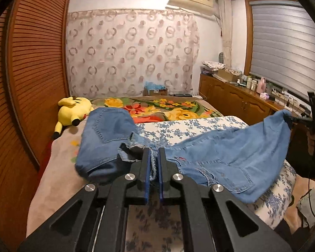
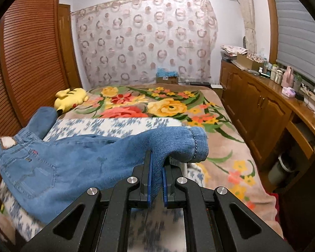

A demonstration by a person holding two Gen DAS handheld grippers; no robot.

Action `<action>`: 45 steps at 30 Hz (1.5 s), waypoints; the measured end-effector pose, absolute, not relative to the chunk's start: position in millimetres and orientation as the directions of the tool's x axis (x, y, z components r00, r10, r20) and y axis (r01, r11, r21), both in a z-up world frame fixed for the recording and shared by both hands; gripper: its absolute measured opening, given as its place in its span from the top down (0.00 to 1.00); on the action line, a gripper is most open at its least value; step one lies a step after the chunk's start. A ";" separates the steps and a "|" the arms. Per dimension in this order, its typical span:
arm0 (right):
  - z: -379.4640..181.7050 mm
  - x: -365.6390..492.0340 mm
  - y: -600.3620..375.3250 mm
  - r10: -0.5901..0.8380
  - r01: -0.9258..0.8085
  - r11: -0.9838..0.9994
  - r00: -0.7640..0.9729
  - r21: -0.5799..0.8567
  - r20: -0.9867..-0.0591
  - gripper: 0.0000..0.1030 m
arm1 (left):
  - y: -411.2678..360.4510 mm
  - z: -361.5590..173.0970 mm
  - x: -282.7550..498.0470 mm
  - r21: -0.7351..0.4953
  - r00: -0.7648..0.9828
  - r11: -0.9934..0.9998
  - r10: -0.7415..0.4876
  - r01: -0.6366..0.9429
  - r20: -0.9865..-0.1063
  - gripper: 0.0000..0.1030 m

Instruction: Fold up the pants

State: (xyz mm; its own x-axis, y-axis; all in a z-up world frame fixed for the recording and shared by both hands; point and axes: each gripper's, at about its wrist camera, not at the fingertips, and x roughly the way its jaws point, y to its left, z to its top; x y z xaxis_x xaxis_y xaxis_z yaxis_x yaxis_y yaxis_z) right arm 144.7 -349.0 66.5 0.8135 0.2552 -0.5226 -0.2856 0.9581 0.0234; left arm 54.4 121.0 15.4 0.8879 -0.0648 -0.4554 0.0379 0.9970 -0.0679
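Blue denim pants (image 1: 220, 159) hang stretched above the bed between my two grippers. My left gripper (image 1: 154, 153) is shut on a bunched edge of the pants near the waist, by a back pocket with a small red tag (image 1: 181, 158). My right gripper (image 2: 157, 157) is shut on the end of a leg, and the stitched hem (image 2: 196, 145) folds over to the right of its fingers. In the left wrist view the right gripper (image 1: 292, 119) shows far right, pinching the leg end. Another part of the pants (image 1: 107, 130) lies folded on the bed at the left.
A white cloth with blue flowers (image 1: 189, 126) covers the near part of the bed, over a bright floral blanket (image 2: 168, 107). A yellow plush toy (image 1: 71, 111) lies by the louvred wardrobe doors (image 1: 31, 63). A cluttered wooden cabinet (image 2: 262, 105) runs along the right side.
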 end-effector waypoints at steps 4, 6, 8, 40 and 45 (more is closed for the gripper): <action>63.1 114.0 -364.0 0.298 -0.316 0.947 0.792 0.060 -0.534 0.93 | 132.8 13.1 33.6 -0.073 0.886 0.997 -0.043 0.010 -0.462 0.93; 52.6 103.6 -371.8 0.316 -0.324 0.942 0.770 0.087 -0.554 0.93 | 137.3 3.5 26.5 -0.074 0.875 0.997 -0.030 -0.006 -0.483 0.93; 39.7 100.5 -378.1 0.314 -0.316 0.943 0.751 0.100 -0.581 0.93 | 139.6 -10.5 26.9 -0.084 0.856 0.996 -0.034 -0.010 -0.516 0.93; -14.5 87.0 -399.9 0.238 -0.151 0.970 0.749 0.190 -0.618 0.59 | 117.1 -45.0 12.1 -0.107 0.833 0.994 -0.046 -0.016 -0.551 0.18; -13.9 84.9 -404.8 0.231 -0.141 0.971 0.760 0.192 -0.608 0.59 | 108.0 -53.2 27.4 -0.134 0.814 0.991 -0.080 0.003 -0.575 0.18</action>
